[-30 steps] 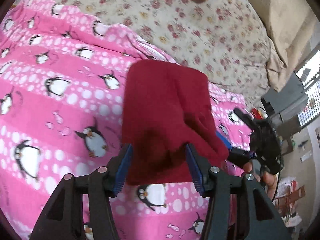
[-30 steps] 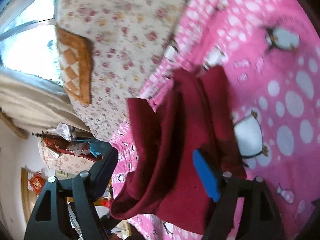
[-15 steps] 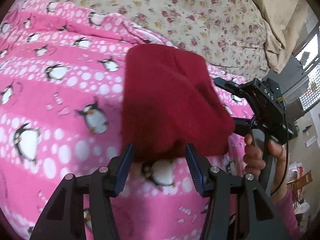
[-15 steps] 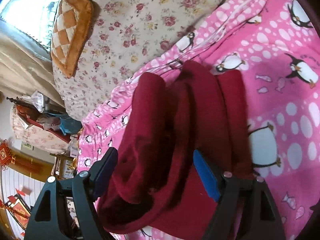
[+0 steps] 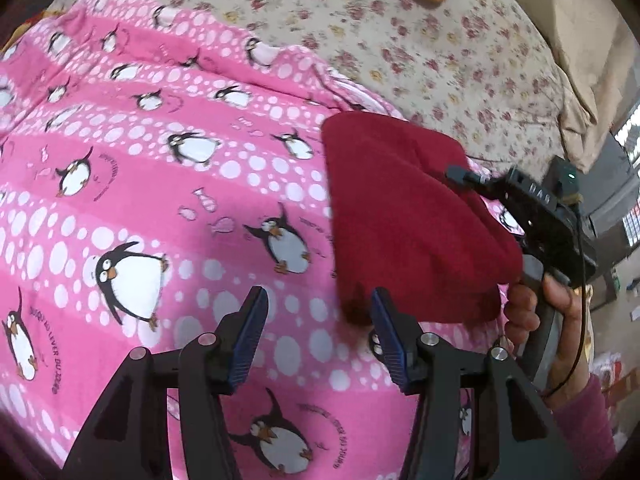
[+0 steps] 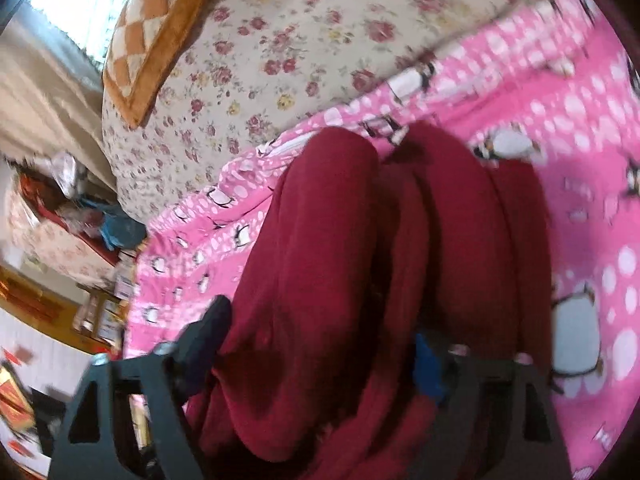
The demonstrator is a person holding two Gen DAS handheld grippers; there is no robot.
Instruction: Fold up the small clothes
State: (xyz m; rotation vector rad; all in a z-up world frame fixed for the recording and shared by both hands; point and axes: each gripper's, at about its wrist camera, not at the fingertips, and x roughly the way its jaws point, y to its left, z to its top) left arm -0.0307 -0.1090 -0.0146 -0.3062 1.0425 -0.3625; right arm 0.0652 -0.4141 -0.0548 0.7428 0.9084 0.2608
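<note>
One dark red garment (image 5: 404, 224) is counted, on one pink penguin blanket (image 5: 168, 184). Two grippers are seen: the left gripper (image 5: 318, 328) and the right gripper (image 6: 320, 344). One orange checked cushion (image 6: 152, 36) is counted.

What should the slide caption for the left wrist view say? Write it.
Open left gripper hovers over penguin-print pink blanket, beside folded dark red garment; right gripper reaches over its far side.

Free room: pink penguin blanket (image 5: 168, 208), bare across the left and centre of the left wrist frame. Obstacles: red garment (image 5: 400, 224) bunched at centre right; right tongs (image 5: 532, 216) and hand (image 5: 556, 312) at right edge; orange checked cushion (image 6: 152, 40), upper left of right wrist frame.
</note>
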